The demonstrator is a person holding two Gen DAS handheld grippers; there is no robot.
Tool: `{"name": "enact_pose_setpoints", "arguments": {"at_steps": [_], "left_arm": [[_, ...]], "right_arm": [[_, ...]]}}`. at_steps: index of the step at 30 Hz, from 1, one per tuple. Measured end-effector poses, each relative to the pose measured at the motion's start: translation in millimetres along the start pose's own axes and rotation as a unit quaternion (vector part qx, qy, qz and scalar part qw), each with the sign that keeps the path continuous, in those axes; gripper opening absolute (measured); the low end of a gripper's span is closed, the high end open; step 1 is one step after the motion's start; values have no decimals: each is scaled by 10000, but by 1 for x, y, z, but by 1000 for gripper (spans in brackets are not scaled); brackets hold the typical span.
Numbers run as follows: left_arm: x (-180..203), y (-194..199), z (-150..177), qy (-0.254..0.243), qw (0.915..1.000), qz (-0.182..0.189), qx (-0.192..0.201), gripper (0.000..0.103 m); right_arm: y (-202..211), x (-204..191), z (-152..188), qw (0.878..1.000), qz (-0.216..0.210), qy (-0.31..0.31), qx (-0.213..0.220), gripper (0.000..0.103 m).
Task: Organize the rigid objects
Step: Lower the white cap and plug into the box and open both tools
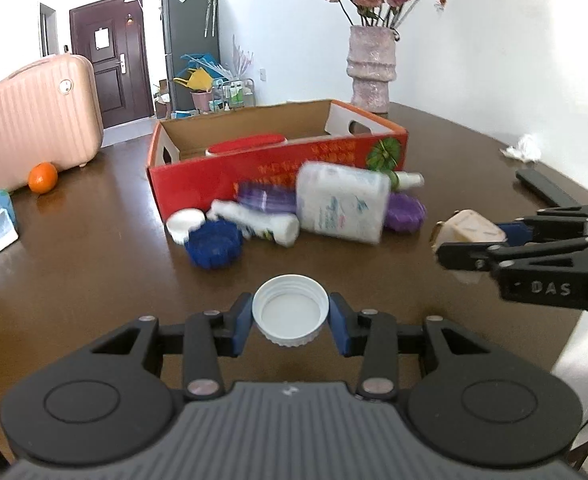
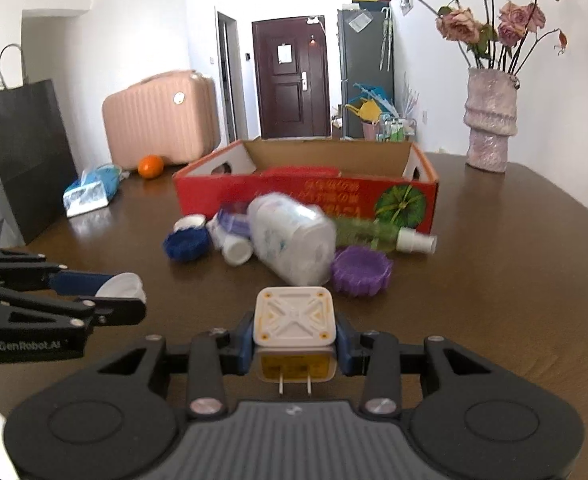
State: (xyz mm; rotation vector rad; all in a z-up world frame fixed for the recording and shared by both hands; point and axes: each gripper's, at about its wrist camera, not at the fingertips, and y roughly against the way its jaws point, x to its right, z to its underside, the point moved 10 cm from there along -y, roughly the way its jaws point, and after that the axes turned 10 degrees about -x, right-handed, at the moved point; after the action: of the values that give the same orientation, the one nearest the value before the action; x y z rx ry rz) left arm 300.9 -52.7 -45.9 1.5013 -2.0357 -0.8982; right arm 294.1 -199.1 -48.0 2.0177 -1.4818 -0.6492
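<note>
My left gripper [image 1: 290,322] is shut on a white jar lid [image 1: 290,311], held above the table; it also shows in the right wrist view [image 2: 124,294]. My right gripper [image 2: 295,334] is shut on a white plug adapter [image 2: 295,320], prongs toward the camera; it shows at the right in the left wrist view [image 1: 469,240]. Ahead stands a red cardboard box [image 1: 278,168] [image 2: 305,192] with a red-lidded item [image 1: 246,146] inside. In front of it lie a large white bottle [image 1: 341,202] [image 2: 290,240], a small white bottle [image 1: 254,222], a blue lid [image 1: 214,244], a purple lid [image 2: 361,266] and a green spray bottle [image 2: 377,234].
A pink vase with dried roses [image 2: 489,120] stands at the back right. A pink suitcase [image 1: 34,116], an orange [image 1: 42,177] and a tissue pack [image 2: 88,194] are at the left. A black paper bag [image 2: 22,152] stands far left. A black remote [image 1: 545,192] and crumpled tissue [image 1: 521,148] lie right.
</note>
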Motion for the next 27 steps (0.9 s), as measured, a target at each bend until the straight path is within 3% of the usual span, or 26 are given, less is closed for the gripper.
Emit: {"name": "enact_pose_setpoints", "arguments": {"at_steps": [4,8,11,14,18,21,26,27], "left_arm": [[-24,-12,-56,90,9997,195,108,41],[-55,-40,-130,79,9995,247,204,41],[-75,-73,-179,71,9997,215,71,41],[-94,-119,-216,226,9990,192,-323,41],[-126,-191,-246,433,9948,-160,-912,41],[-144,-232,-256,873,9877,-236,-1278,41],[-154,-270,-258,829,9837,-673,-1450,43],[-155,-272,-258,743,9855,-753,-1324,45]], "right_arm": [[-6,22,-42,9999,-82,-10,151,38],[-35,52,-107,9997,-219,64,132,38],[-73,76,-158,9995,-301,49,-52,38],[-122,99,-202,9992,-168,38,-362,38],[-192,123,-245,9967,109,-118,-795,38],[-240,134,-263,9925,432,-95,-1138,38],[-293,136,-270,9863,755,92,-1465,38],[-300,136,-269,9855,787,84,-1498,38]]}}
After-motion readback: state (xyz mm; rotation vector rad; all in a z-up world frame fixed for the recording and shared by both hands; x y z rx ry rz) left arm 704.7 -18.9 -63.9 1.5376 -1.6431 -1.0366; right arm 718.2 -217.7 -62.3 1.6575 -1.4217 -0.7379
